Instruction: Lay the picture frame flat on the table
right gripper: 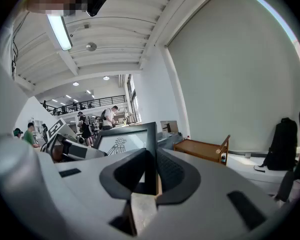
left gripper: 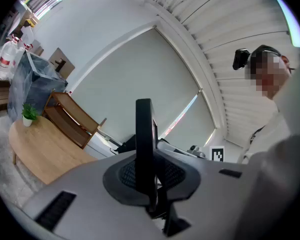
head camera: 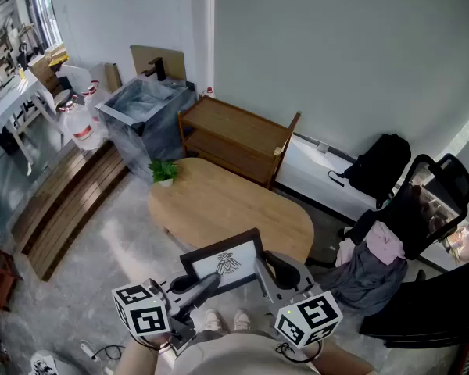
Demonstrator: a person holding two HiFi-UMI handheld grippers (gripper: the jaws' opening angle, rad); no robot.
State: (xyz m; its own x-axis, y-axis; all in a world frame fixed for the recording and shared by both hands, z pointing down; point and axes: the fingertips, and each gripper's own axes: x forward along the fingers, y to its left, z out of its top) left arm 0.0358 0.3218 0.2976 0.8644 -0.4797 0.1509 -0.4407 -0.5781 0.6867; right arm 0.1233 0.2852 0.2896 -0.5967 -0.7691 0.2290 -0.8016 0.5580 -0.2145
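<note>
In the head view, the picture frame [head camera: 223, 262] is seen at lower centre, raised and tilted, clear of the desk [head camera: 219, 201] that fills the middle of the picture. It is gripped on its lower left by the left claw [head camera: 209, 282] and on its right side by the right claw [head camera: 264, 266].

In the left gripper view, the frame is seen edge-on at centre, and that claw is clenched on it.

In the right gripper view, that claw is clamped on the frame's right bar.

The pickup is judged done. Lowering the frame, laying it flat and letting go are left.
</note>
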